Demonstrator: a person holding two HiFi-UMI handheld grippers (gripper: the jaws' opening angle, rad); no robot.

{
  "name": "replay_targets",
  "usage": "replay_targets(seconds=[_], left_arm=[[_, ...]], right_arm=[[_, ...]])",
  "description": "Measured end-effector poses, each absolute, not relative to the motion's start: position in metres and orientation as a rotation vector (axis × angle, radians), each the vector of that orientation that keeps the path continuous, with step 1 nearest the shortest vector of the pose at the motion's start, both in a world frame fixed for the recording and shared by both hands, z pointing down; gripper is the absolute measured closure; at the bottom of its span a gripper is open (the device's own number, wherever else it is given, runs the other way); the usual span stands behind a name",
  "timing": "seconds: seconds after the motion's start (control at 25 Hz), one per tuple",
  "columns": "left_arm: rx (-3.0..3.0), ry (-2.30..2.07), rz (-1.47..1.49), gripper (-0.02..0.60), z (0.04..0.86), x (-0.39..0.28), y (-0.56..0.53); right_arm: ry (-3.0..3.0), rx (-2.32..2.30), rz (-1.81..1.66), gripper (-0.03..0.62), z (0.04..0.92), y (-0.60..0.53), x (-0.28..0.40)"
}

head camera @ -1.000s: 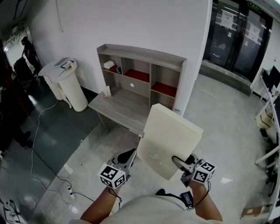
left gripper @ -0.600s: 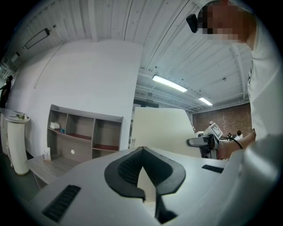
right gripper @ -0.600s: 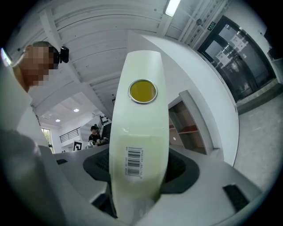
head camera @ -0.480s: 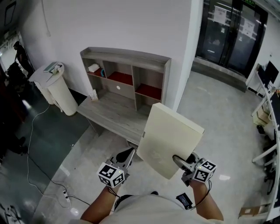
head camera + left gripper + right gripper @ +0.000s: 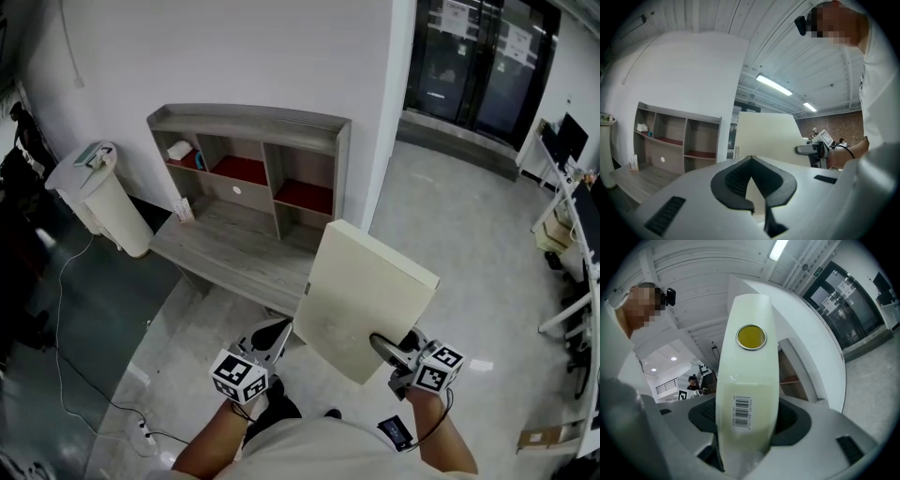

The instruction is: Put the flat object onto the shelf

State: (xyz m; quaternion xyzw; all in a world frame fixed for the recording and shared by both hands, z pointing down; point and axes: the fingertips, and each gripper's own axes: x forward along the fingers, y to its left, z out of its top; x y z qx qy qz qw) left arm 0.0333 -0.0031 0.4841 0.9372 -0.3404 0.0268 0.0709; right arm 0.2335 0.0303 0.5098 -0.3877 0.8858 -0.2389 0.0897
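A cream flat box [image 5: 368, 298] is held up on edge in front of me, tilted, with my right gripper [image 5: 391, 351] shut on its lower right corner. In the right gripper view the box's narrow edge [image 5: 749, 380], with a barcode and a round yellow sticker, fills the gap between the jaws. My left gripper [image 5: 279, 327] hangs just left of the box's lower corner, apart from it, its fingertips [image 5: 751, 159] together and holding nothing. The grey shelf unit [image 5: 251, 120] with red-floored compartments stands on a grey desk [image 5: 220, 255] against the white wall, ahead and to the left.
A white round bin [image 5: 96, 195] stands left of the desk. Cables and a power strip [image 5: 141, 429] lie on the dark floor at the left. Small items [image 5: 181, 150] sit in the shelf's left compartment. Glass doors [image 5: 469, 56] are at the back right, office furniture [image 5: 570, 234] at the right edge.
The shelf and desk have slid leftward in the head view as I moved. Both grippers and the box keep the same pose in front of me.
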Motion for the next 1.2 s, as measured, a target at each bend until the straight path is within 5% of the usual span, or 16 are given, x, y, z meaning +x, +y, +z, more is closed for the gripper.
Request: replay_targets(seconds=[1.2], left_arm=[[2.973, -0.784, 0.007, 0.567, 0.436, -0.124, -0.2]], right_arm=[[2.644, -1.319, -0.456, 0.31, 0.44, -0.149, 0.061]])
